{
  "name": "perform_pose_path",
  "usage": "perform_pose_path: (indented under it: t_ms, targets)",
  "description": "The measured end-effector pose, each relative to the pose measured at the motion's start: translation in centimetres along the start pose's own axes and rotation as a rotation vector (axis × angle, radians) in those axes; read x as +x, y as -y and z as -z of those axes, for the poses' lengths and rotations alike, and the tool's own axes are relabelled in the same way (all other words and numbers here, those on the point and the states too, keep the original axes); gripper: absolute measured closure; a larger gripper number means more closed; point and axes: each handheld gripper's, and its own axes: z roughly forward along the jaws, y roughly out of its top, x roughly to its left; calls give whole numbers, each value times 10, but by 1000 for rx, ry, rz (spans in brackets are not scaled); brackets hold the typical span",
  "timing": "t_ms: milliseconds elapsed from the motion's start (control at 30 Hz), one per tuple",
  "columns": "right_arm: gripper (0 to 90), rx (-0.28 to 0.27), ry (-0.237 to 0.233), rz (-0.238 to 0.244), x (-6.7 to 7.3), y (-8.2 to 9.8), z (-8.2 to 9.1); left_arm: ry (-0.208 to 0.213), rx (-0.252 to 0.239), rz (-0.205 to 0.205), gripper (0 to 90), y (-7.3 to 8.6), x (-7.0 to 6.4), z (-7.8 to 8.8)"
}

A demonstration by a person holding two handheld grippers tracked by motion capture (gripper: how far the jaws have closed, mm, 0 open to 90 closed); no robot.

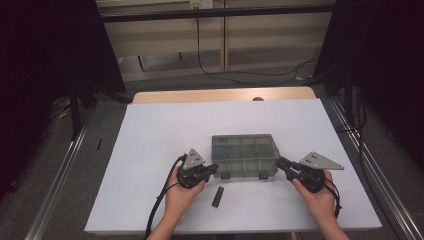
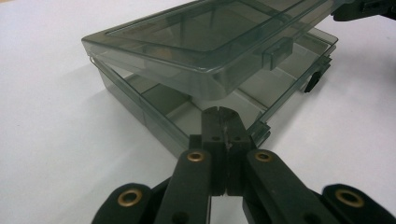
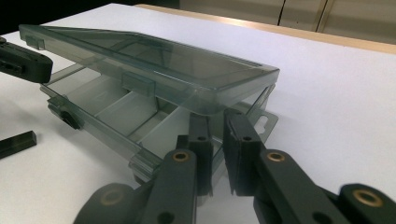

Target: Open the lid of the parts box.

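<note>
Box (image 1: pixel 244 155): lid (image 2: pixel 205 35) partly raised, front edge off the base.
Left gripper (image 2: pixel 220 122): jaws pressed together, empty, at 1 front corner.
Right gripper (image 3: pixel 218 137): slightly parted, at the other corner.
Left: swing lid fully open.

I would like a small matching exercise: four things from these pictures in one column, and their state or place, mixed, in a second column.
Things:
1. box lid
2. left gripper
3. right gripper
4. small black bar

States or places:
A. jaws slightly apart, at the box's corner
B. lying flat on the white table
C. clear, raised partly open
D. jaws shut together

Pairs: 1-C, 2-D, 3-A, 4-B
</note>
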Motion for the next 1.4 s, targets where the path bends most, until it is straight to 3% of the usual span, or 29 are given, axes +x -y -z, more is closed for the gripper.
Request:
perform_pose_path:
  t_ms: [100, 1400]
  targets:
    - [784, -9, 13, 2, -1, -1, 1, 2, -3, 9, 900, 0, 0, 0]
    - [824, -65, 78, -10, -6, -25, -11, -17, -5, -2, 900, 1, -2, -1]
